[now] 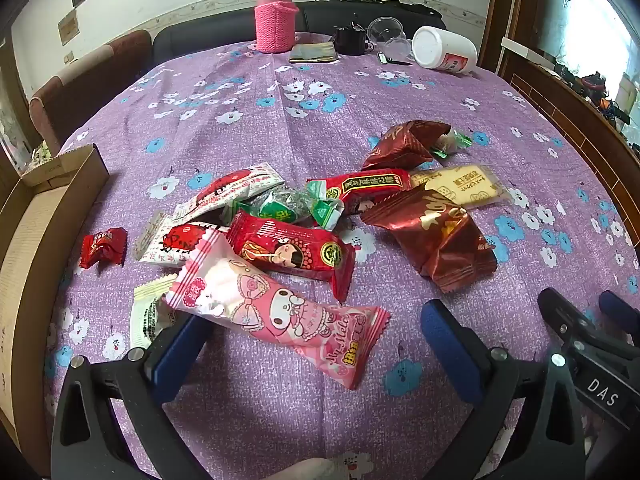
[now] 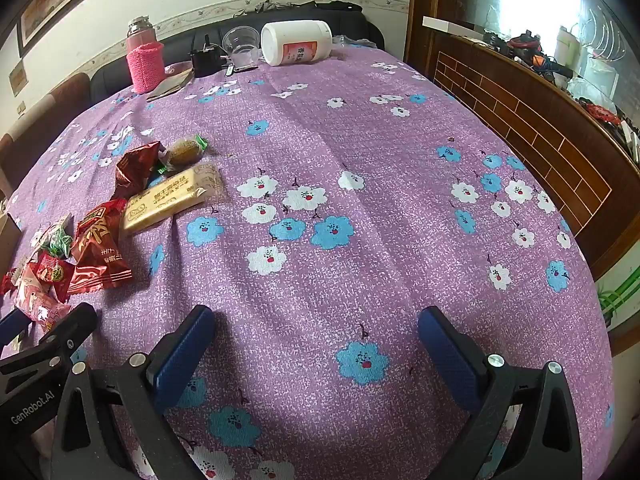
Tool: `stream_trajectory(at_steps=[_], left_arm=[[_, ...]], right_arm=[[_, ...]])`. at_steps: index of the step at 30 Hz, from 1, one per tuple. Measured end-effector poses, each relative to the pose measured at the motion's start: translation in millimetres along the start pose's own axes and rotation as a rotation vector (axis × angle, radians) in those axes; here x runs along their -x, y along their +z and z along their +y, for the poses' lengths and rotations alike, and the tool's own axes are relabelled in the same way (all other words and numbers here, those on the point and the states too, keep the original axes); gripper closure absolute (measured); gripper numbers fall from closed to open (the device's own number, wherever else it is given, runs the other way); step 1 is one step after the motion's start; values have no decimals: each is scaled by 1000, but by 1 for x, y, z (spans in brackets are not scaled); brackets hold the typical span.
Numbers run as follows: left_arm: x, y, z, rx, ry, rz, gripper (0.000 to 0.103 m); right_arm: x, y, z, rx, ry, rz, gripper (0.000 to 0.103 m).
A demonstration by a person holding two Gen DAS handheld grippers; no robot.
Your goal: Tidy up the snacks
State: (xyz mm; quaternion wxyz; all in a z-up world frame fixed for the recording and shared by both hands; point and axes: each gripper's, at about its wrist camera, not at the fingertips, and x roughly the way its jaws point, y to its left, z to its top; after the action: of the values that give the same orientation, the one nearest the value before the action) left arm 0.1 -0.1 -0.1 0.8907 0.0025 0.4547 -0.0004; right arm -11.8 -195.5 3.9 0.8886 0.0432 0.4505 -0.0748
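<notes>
**Snack pile on the purple floral table, both grippers empty**

Purple tablecloth [image 1: 320, 120] with blue and white flowers covers the whole table, and that's what we're working over. Our left gripper [image 1: 312, 344] has its blue fingers [image 1: 180, 356] spread wide, holding nothing, and the near end of the pink My Melody pack [image 1: 280, 316] lies on the cloth between them. Whether the left finger touches the pack, we can't tell. Our right gripper [image 2: 316, 344] is spread just as wide over bare cloth, also empty, well right of the snacks.

Just beyond the pink pack sits a red packet with a cartoon girl [image 1: 292, 248], partly under it. Further out are green wrapped candies [image 1: 292, 208], a white and red packet [image 1: 228, 192] and another long red packet [image 1: 368, 188]. Right of those lies a dark red foil packet [image 1: 432, 232], with a pale biscuit pack [image 1: 464, 188] behind it and a second dark red foil packet [image 1: 404, 144] farther still. A small red candy [image 1: 102, 246] sits alone to the left, near an open cardboard box [image 1: 36, 232] at the left edge.

At the far end we see a pink flask in a knitted sleeve [image 1: 276, 16], a black mug [image 1: 350, 40], a clear plastic cup [image 1: 386, 32] and a white jar lying on its side [image 1: 444, 52].
</notes>
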Motion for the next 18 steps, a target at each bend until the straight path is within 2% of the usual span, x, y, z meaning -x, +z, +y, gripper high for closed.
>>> stream_trajectory(at_steps=[18], left_arm=[[0,0,0,1,-1,-4,0]], right_arm=[[0,0,0,2,-3,-5,1]])
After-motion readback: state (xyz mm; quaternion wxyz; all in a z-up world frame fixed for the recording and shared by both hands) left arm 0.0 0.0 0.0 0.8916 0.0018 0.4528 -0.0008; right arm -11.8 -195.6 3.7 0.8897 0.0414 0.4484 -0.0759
